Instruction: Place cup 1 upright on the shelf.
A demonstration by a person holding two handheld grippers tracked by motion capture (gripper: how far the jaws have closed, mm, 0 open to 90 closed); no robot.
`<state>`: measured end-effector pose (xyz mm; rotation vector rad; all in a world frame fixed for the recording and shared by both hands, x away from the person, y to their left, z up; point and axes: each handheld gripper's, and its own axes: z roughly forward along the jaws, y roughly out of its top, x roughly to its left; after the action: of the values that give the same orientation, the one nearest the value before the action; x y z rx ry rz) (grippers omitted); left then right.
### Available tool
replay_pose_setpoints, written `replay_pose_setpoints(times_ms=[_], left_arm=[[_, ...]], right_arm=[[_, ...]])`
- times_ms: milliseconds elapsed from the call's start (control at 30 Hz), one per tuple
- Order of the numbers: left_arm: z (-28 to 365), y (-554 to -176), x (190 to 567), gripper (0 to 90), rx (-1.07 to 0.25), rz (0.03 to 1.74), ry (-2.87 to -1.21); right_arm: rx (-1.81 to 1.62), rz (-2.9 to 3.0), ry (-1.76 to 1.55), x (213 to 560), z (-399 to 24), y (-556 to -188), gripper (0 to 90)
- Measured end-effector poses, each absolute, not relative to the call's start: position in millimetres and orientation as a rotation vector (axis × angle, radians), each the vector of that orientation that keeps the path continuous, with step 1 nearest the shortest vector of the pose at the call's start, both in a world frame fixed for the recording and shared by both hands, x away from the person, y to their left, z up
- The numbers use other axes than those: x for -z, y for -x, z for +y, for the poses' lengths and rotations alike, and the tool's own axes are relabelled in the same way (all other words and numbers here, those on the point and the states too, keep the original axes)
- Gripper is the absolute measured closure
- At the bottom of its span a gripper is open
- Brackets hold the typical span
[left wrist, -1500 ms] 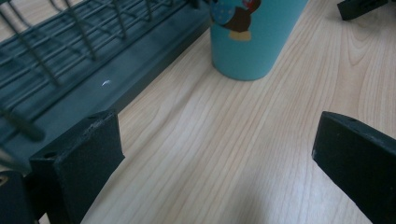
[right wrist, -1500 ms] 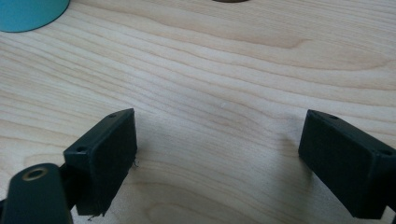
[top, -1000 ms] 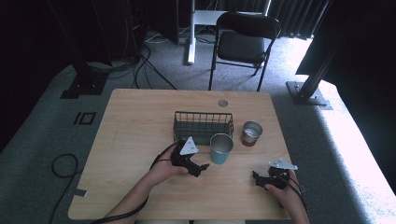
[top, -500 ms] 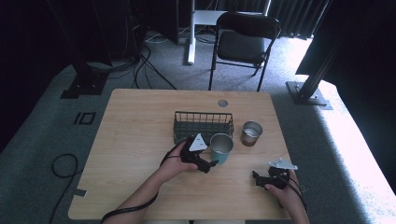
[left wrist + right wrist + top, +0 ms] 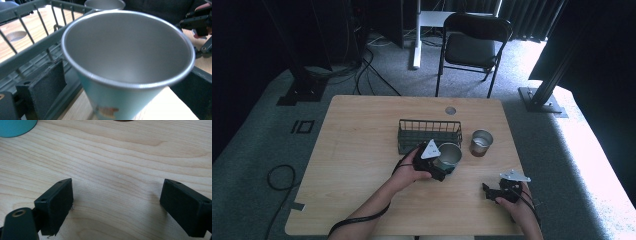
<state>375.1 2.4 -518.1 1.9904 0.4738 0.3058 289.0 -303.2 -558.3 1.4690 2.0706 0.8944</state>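
A teal cup with a metal inside [image 5: 449,156] stands upright on the table just in front of the wire basket [image 5: 429,134]. My left gripper [image 5: 445,166] is open with one jaw on each side of this cup. In the left gripper view the cup [image 5: 130,62] sits between the pads, and a gap shows beside the left pad [image 5: 47,86]. My right gripper [image 5: 487,191] rests low near the table's front right, open, with bare wood between its fingers [image 5: 56,202].
A second metal cup with a brown wall [image 5: 481,142] stands right of the basket. A round hole [image 5: 450,110] sits in the table behind the basket. A black chair [image 5: 472,47] stands beyond the far edge.
My left gripper has moved right and forward to the teal cup, so its jaws now stand around it. The right gripper has stayed in place.
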Motion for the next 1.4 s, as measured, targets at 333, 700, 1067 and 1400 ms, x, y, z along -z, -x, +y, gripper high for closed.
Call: replay_pose_setpoints(times_ms=[333,700,1067,1400], left_arm=[[-9.4,-376.8,516.7,2.2,-0.316,0.445,-1.939],[-15.8,-377.3,519.1,4.8,-0.324,0.442,-1.954],[-18.0,-376.0,515.9,13.5,-0.345,0.438,-1.965],[-16.2,-371.7,508.0,13.6,-0.308,0.411,-1.948]], right_arm=[[-0.897,2.075,-1.465,558.2,-303.1,-288.9,11.3],[-0.897,2.075,-1.465,558.2,-303.1,-288.9,11.3],[-0.897,2.076,-1.465,558.2,-303.0,-288.9,11.3],[-0.896,2.076,-1.461,558.3,-303.2,-289.0,11.3]])
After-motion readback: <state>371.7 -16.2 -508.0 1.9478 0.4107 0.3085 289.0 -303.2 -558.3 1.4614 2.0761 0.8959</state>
